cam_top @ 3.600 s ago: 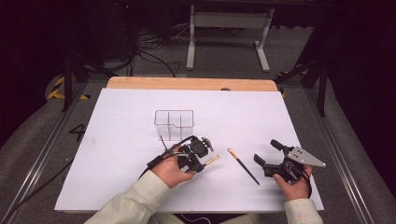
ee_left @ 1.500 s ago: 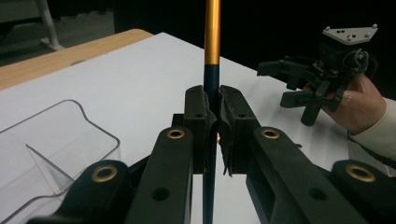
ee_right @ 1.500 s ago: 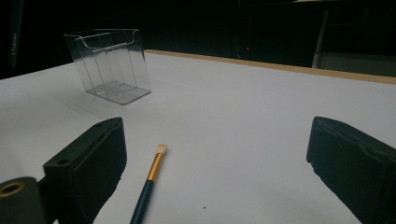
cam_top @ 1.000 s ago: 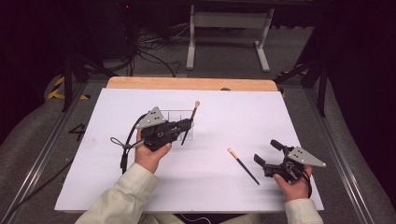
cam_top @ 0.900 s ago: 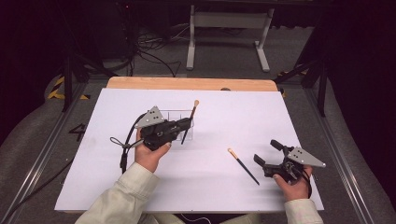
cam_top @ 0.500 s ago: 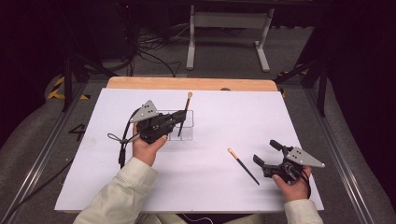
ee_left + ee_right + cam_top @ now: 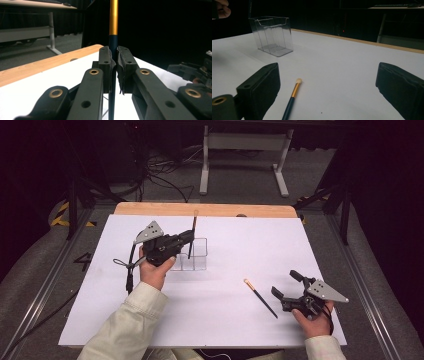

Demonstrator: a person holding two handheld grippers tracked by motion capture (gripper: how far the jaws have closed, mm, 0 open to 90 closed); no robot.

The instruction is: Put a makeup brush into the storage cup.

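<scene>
Brush (image 7: 113, 47) pinched upright, clear box (image 7: 272, 35) beside

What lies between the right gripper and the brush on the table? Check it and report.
Nothing visible. The right gripper rests open beside the brush; in the right gripper view the brush lies on bare white table between the jaws. The clear box stands well beyond.

- The white table (image 7: 220, 270) is brightly and evenly lit from above; the surroundings fall into near-black.
- Shadows on the table are soft and faint.
- The high view is slightly soft and grainy.
- In the left gripper view, the near arms of the hand-held gripper (image 7: 114, 65) blur.
- The right gripper view is dim, and its near jaws are out of focus.
</scene>
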